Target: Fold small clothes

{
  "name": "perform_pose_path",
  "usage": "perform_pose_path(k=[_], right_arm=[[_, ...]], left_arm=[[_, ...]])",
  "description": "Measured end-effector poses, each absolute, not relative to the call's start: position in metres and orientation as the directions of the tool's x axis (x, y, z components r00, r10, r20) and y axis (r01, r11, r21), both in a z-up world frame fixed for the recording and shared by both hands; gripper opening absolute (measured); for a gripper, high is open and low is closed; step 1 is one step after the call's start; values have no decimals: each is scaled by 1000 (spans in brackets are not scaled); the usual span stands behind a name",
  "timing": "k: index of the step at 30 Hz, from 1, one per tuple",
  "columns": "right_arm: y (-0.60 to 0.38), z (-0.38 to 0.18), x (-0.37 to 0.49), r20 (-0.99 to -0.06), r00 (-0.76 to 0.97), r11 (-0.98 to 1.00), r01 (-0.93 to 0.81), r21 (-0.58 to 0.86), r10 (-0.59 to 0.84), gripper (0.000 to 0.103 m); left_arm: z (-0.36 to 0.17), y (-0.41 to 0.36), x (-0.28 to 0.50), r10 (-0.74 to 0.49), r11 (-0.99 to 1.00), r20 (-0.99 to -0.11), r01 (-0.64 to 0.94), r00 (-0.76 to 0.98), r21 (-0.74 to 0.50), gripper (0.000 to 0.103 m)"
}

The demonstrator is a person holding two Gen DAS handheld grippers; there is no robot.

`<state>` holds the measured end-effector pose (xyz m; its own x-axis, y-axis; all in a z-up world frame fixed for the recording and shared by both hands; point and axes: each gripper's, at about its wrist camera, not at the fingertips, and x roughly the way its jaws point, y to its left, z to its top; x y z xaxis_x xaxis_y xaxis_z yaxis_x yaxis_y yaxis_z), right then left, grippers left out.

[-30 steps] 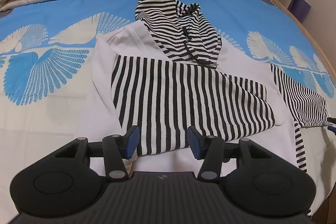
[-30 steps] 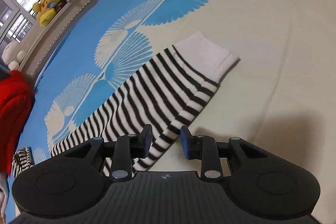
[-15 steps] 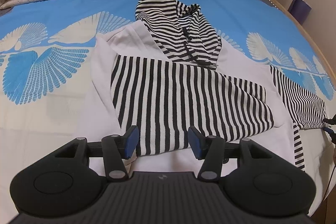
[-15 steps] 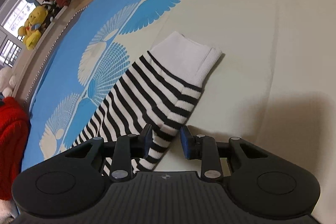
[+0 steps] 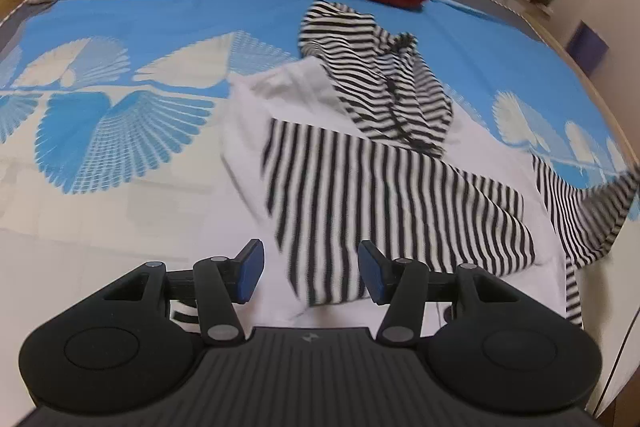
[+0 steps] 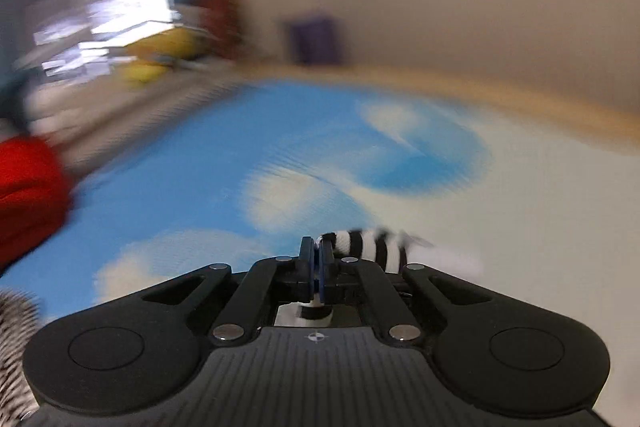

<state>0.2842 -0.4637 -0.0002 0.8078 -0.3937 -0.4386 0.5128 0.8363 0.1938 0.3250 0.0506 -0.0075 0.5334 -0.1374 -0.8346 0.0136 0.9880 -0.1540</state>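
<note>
The striped hoodie (image 5: 384, 187) is lying spread on the bed (image 5: 120, 195), with its folded striped panel sitting right in front of the left gripper (image 5: 308, 275), whose jaws are hanging spread over the hem and not gripping anything. Off on the right side, the right gripper (image 6: 317, 263) is pinching the striped sleeve (image 6: 368, 247) with jaws pressed together, the cuff sticking out past them above the blurry sheet.

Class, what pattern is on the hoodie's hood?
Black and white stripes on the hood, clearest in the left wrist view.
</note>
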Motion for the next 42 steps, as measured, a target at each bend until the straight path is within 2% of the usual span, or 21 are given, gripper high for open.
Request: perform_pose_path(k=[3, 4, 6, 7, 8, 10, 11, 14, 17, 19, 21, 24, 29, 32, 36, 38, 40, 42], right_arm=[[-363, 25, 290, -350, 934, 966, 158, 207, -78, 1], [-328, 28, 289, -343, 934, 966, -12, 257, 102, 1], [-280, 22, 291, -384, 832, 889, -251, 384, 401, 1], [-252, 12, 293, -441, 733, 834, -318, 452, 518, 2], [-235, 5, 293, -492, 677, 822, -326, 467, 548, 4], [-211, -5, 292, -596, 593, 834, -294, 466, 542, 12], [-206, -8, 293, -653, 552, 850, -247, 466, 518, 12], [-216, 0, 288, -714, 554, 885, -97, 455, 428, 15], [-238, 11, 277, -710, 595, 880, 12, 474, 375, 26], [-250, 9, 267, -693, 629, 876, 42, 481, 351, 30], [-264, -5, 258, -691, 646, 880, 62, 471, 324, 31], [-277, -26, 268, -753, 610, 893, 160, 421, 246, 33], [-296, -45, 289, -765, 600, 869, 225, 441, 233, 33], [-311, -70, 299, -807, 548, 847, 302, 437, 220, 33], [-339, -94, 298, -838, 494, 749, 459, 478, 232, 33], [-346, -98, 297, -857, 481, 749, 496, 440, 185, 30], [-352, -101, 296, -869, 470, 752, 515, 411, 153, 24], [-357, -106, 294, -868, 467, 736, 527, 425, 168, 22]], left_arm=[[-4, 66, 327, -139, 983, -831, -25, 538, -180, 57], [-3, 70, 327, -141, 981, -830, -35, 540, -190, 57], [0, 77, 329, -152, 976, -828, -50, 541, -212, 57], [2, 80, 330, -157, 974, -826, -56, 541, -221, 57], [3, 83, 330, -159, 971, -825, -63, 542, -229, 57], [5, 88, 331, -162, 967, -822, -76, 546, -241, 57], [5, 89, 331, -162, 966, -820, -80, 548, -245, 57], [4, 92, 334, -162, 964, -820, -88, 550, -250, 57], [-3, 90, 337, -158, 965, -824, -91, 544, -245, 52], [-8, 86, 339, -172, 964, -824, -82, 539, -254, 33], [-12, 78, 341, -182, 965, -821, -62, 541, -255, 24], [-17, 58, 346, -204, 966, -812, -20, 547, -257, 23], [-27, 18, 359, -238, 965, -792, 49, 563, -256, 23], [-35, -6, 366, -261, 963, -779, 93, 571, -254, 23], [-48, -35, 370, -270, 963, -766, 161, 584, -216, 27], [-56, -49, 373, -267, 963, -765, 187, 586, -193, 35], [-64, -60, 376, -265, 962, -760, 217, 594, -166, 54], [-72, -72, 378, -247, 962, -756, 245, 607, -118, 65]])
